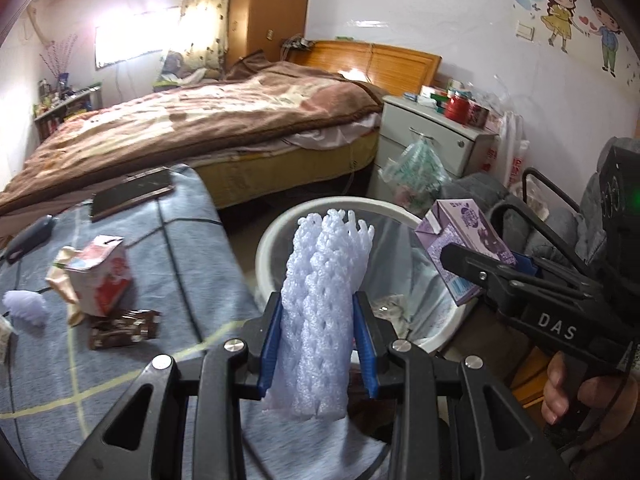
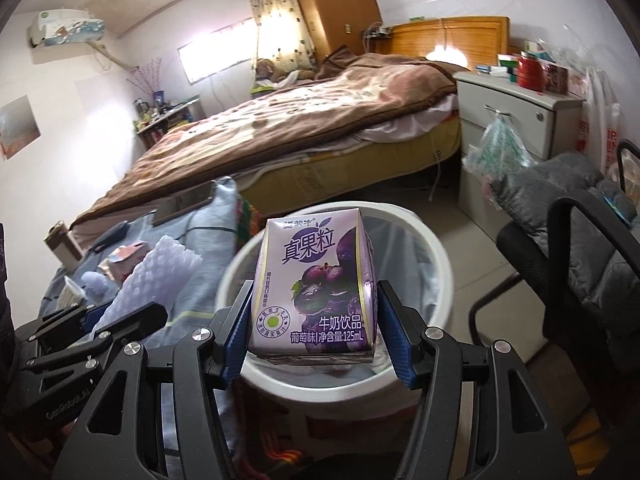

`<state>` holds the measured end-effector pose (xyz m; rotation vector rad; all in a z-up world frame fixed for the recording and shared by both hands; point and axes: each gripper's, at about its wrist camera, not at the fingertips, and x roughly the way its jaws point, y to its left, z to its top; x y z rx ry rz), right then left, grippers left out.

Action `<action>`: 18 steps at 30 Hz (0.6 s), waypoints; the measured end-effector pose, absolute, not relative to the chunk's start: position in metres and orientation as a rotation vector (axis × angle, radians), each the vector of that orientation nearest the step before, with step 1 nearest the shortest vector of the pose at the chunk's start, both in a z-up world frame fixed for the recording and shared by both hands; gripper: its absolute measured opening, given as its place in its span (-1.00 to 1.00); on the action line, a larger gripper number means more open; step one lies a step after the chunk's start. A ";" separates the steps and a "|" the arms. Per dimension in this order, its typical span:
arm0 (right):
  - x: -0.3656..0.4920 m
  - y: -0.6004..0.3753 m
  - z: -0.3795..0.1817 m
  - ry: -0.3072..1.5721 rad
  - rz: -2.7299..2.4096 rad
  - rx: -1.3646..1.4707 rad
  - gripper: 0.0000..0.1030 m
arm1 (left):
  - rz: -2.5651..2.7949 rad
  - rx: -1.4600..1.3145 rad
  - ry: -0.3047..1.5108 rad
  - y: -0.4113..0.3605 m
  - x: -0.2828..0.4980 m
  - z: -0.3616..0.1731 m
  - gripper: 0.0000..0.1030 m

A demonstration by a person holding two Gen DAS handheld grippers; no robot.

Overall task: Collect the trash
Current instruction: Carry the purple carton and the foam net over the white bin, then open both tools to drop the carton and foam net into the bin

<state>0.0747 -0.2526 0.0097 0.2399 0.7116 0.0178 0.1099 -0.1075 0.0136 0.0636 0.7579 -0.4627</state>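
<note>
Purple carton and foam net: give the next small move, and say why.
Probably open both tools. The left tool holds the foam net and the right tool holds the purple carton, both in front of the lined white bin.

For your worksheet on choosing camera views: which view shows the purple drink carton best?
The right wrist view: the purple drink carton faces the camera between the right gripper's fingers, its front print fully readable. The left wrist view shows the carton only from the side, smaller and partly hidden by the gripper holding it.
</note>
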 end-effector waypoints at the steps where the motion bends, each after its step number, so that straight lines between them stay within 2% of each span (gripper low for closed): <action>1: 0.076 -0.256 0.007 0.717 0.009 0.243 0.16 | -0.469 0.065 0.760 -0.111 0.109 0.013 -0.31; 18: 0.094 -0.282 -0.018 0.819 -0.053 0.209 0.16 | -0.494 0.087 0.833 -0.148 0.127 -0.012 -0.31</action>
